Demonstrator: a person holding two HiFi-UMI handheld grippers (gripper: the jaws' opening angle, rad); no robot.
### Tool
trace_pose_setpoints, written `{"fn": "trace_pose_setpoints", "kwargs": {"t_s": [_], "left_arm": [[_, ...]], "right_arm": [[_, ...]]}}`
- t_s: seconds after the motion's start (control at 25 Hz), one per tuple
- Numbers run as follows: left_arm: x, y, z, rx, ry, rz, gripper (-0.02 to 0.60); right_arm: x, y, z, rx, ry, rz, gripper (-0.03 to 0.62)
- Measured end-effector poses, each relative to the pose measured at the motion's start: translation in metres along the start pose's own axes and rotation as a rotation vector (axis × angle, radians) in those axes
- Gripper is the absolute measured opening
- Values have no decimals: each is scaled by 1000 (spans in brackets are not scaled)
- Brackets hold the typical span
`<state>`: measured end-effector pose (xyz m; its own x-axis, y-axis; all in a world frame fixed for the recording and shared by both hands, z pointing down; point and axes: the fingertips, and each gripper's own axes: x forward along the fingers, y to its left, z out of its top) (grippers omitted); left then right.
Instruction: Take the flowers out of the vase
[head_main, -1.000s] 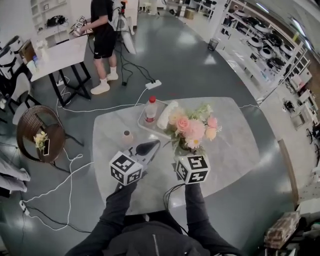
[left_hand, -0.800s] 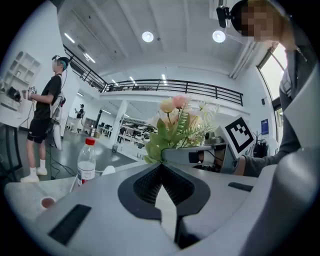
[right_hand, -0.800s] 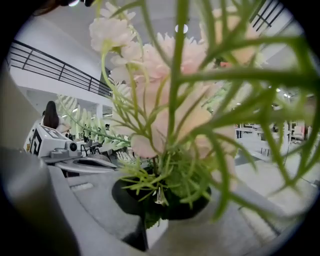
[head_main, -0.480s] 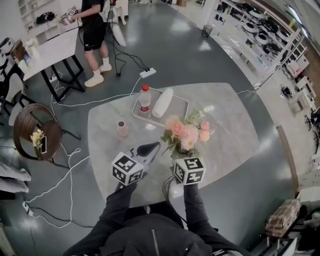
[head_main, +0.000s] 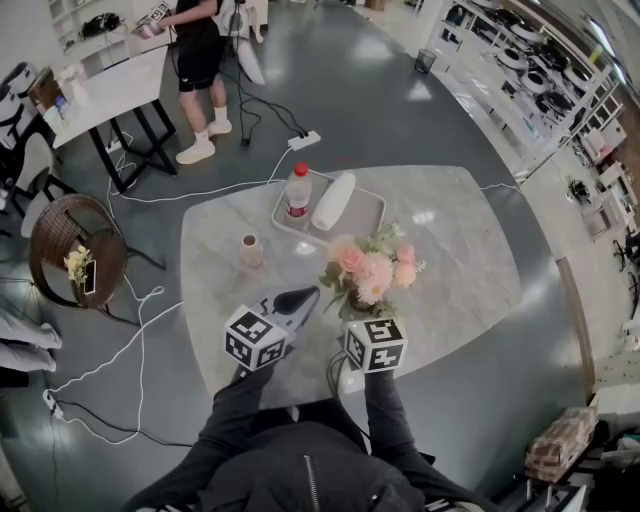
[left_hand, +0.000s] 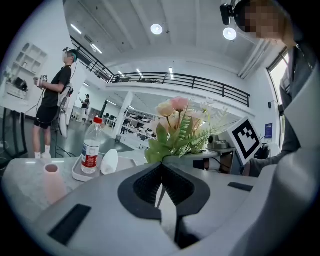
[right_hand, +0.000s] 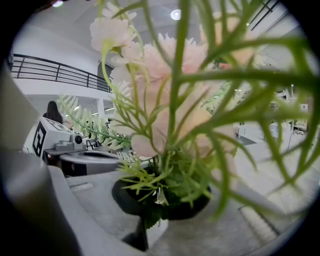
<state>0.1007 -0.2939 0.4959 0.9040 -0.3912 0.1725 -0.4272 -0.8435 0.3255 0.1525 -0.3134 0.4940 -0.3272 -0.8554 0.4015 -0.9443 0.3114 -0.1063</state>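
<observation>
Flowers (head_main: 372, 268) are clamped by their stems in the right gripper (head_main: 352, 310), right of the pink vase (head_main: 251, 249) and clear of it; left gripper (head_main: 298, 298), nearer that vase, is closed and empty.

Black-clad person, two grey grippers
Black zip jacket (head_main: 300, 472), long dark sleeves (head_main: 236, 408); left gripper (head_main: 303, 295) and right gripper (right_hand: 160, 199) carry black ribbed pads (left_hand: 146, 185) and black-and-white marker cubes (head_main: 254, 338).

bright overhead lights (left_hand: 156, 29), fisheye edges, flowers (right_hand: 165, 100) blurred
</observation>
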Motion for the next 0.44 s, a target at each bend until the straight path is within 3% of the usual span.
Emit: {"fn": "trace_pose_setpoints", "kwargs": {"t_s": [0.44], "left_arm": [[-17,12,1,-16,-21,51,2]], "right_arm": [[7,16,3,-15,-6,36,46]]}}
